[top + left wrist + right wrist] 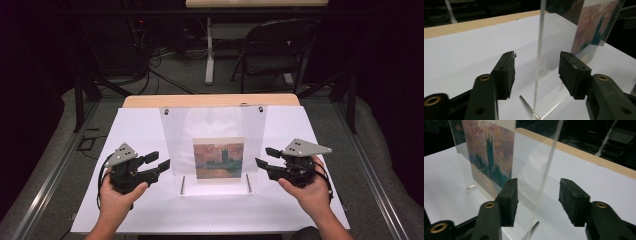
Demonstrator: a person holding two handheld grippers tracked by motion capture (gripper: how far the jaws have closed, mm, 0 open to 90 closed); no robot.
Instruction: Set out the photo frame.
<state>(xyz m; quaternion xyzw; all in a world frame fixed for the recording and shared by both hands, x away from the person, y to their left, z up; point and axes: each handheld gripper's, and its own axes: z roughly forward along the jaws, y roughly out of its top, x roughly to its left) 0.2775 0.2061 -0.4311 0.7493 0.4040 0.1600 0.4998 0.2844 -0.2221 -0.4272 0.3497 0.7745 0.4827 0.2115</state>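
A clear acrylic frame (214,145) stands upright on the white table sheet (145,210), directly between your two grippers. Its panel is transparent, with two small fasteners at the top corners and two thin metal pins (182,184) lying at its foot. The frame holds a small painted print (218,158) of dark towers under a reddish sky, seated low in the panel. Your left gripper (159,161) has its jaws parted, straddling the panel's left edge (539,50) without touching it on either side. Your right gripper (266,157) mirrors this: jaws apart around the right edge (549,167), pads (510,200) clear of it. Neither gripper has hold of anything.
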